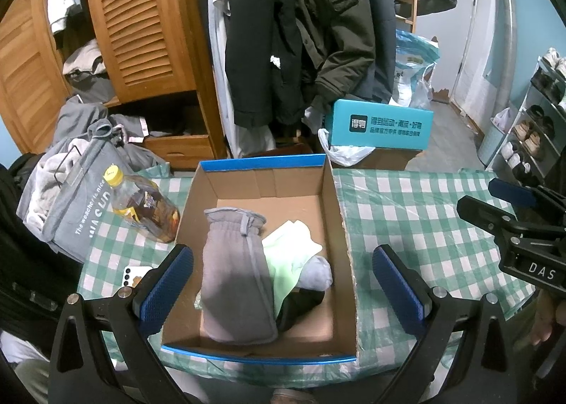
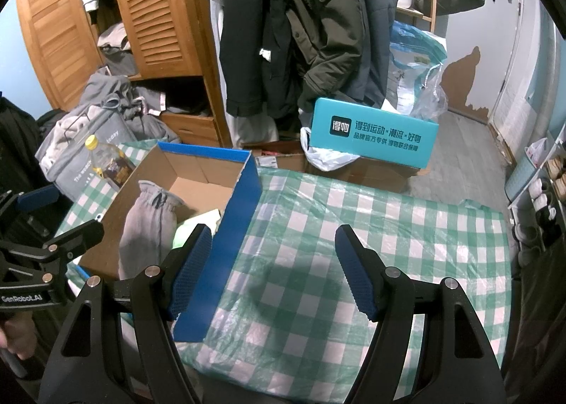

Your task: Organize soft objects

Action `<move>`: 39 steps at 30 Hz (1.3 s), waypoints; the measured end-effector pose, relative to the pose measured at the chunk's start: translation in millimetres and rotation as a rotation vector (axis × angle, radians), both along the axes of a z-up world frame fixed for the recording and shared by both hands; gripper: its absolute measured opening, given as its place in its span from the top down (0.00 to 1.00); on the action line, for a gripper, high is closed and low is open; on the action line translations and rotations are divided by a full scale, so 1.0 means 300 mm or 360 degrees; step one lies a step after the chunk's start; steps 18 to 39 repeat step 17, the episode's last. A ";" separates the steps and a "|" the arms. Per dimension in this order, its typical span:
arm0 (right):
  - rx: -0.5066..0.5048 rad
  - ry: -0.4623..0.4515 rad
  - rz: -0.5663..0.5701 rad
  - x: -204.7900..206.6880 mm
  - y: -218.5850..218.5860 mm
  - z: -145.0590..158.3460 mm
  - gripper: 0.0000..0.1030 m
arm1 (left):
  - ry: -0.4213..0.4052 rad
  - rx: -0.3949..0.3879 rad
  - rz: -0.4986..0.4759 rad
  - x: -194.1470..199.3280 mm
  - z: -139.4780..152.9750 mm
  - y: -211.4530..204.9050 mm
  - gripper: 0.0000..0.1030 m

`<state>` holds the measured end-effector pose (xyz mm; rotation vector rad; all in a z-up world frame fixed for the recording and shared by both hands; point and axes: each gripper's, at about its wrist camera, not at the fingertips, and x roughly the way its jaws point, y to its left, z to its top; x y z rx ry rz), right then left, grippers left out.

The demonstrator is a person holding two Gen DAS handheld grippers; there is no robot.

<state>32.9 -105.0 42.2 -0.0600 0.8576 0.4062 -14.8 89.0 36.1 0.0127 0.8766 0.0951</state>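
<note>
An open cardboard box with blue outer walls (image 1: 338,213) stands on the checkered table. Inside lie a grey fleece glove (image 1: 235,276), a pale green cloth (image 1: 286,255), a light grey sock (image 1: 316,273) and a dark item (image 1: 300,305). My left gripper (image 1: 283,283) is open and empty above the box's near end. My right gripper (image 2: 274,269) is open and empty over the tablecloth (image 2: 353,227), right of the box (image 2: 226,244). The glove also shows in the right wrist view (image 2: 145,230).
A bottle of amber liquid (image 1: 145,206) and a white phone (image 1: 136,275) lie left of the box. A grey bag of clothes (image 1: 70,191) stands at the table's left. A teal box (image 1: 380,126), hanging coats (image 1: 300,32) and a wooden wardrobe (image 1: 141,22) are behind.
</note>
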 end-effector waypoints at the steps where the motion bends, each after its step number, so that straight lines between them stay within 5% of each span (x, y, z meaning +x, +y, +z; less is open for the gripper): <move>1: 0.0001 0.0000 -0.0001 -0.001 -0.001 0.001 0.31 | 0.0000 0.0001 -0.0001 0.001 -0.002 -0.001 0.01; 39: 0.0001 0.0000 -0.0001 -0.001 0.000 0.001 0.31 | 0.0004 0.0003 -0.0004 -0.005 -0.004 -0.019 0.01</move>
